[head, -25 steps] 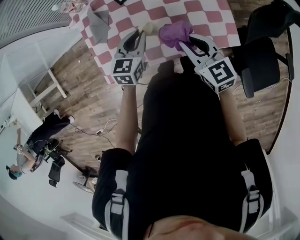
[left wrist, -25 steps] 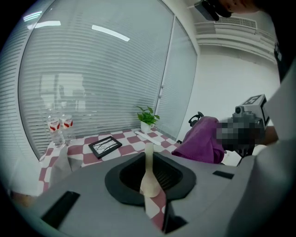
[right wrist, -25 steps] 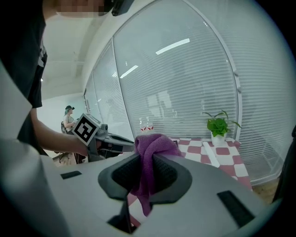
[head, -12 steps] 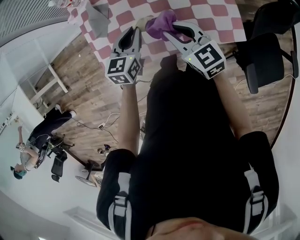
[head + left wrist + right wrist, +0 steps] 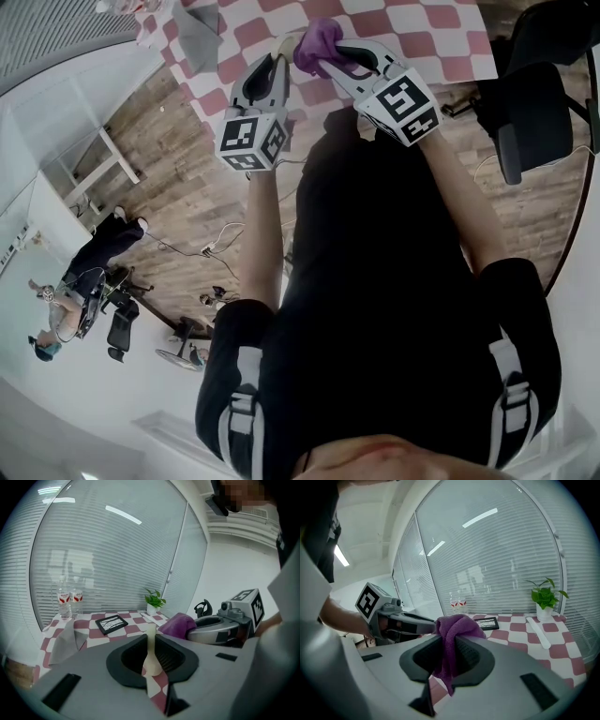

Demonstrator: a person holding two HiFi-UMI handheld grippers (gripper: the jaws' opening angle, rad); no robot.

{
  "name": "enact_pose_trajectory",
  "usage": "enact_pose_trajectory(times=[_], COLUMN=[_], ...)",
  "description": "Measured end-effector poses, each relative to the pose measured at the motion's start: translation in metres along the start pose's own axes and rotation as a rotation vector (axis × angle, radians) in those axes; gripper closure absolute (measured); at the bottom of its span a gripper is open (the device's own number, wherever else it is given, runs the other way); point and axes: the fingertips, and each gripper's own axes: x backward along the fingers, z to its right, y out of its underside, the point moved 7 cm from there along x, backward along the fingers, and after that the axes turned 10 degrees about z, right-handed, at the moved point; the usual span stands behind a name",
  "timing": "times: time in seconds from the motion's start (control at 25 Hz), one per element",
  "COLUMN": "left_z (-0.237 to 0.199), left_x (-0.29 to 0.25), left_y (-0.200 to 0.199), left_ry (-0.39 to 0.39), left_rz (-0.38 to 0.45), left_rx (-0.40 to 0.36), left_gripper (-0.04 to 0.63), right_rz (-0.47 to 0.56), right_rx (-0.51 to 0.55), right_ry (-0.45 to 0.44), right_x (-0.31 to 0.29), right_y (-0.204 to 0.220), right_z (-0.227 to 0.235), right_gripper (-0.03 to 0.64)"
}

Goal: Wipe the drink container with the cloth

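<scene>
Nearest, low in the head view: black top with white stripes, two bare arms reaching out.

Next, left gripper (image 5: 278,53) (image 5: 151,651): nearly shut, pinching the small cream drink container (image 5: 284,43) (image 5: 150,654). Thin neck up, fat part down between the pads. Held up in the air over the near edge of the table (image 5: 412,28) (image 5: 562,648).

Right beside it, right gripper (image 5: 328,52) (image 5: 447,660): squeezed onto the purple cloth (image 5: 317,42) (image 5: 178,624) (image 5: 450,634). Bunched up above the pads, one end hanging down under them. Just next to the drink container; cannot tell if touching.

Farther out, on the red and white checked table:
- grey cloth (image 5: 192,37) (image 5: 65,641) lying in a heap on the left
- flat black frame (image 5: 111,623) (image 5: 487,623) in the middle
- long white strip (image 5: 539,632) lying flat, near the plant
- little green plant (image 5: 153,603) (image 5: 544,599) in a white pot, at the back
- two water bottles (image 5: 68,603) (image 5: 457,604) with red labels, side by side, at the back

Behind all that, white window blinds. Off to the side on the wood floor, a black chair (image 5: 525,131).
</scene>
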Motion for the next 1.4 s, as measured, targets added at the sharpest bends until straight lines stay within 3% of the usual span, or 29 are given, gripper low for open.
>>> enact_pose_trajectory(times=[0.44, 0.68, 0.8, 1.08, 1.4], left_z=[-0.008, -0.015, -0.016, -0.018, -0.019], left_x=[0.000, 0.003, 0.004, 0.005, 0.012], left_y=[0.000, 0.002, 0.003, 0.004, 0.008], left_ry=[-0.009, -0.013, -0.002, 0.025, 0.060], left_rz=[0.015, 0.012, 0.012, 0.020, 0.012], left_rx=[0.027, 0.038, 0.033, 0.013, -0.074], left_gripper=[0.528, 0.528, 0.528, 0.528, 0.528], right_rz=[0.001, -0.043, -0.042, -0.108, -0.212], right_rx=[-0.052, -0.111, -0.189, -0.232, -0.233], right_ry=[0.067, 0.090, 0.108, 0.176, 0.199], right_x=[-0.023, -0.026, -0.024, -0.021, -0.017], right_y=[0.024, 0.043, 0.057, 0.085, 0.112], right_z=[0.013, 0.024, 0.032, 0.044, 0.054], right_gripper=[0.532, 0.531, 0.529, 0.529, 0.529])
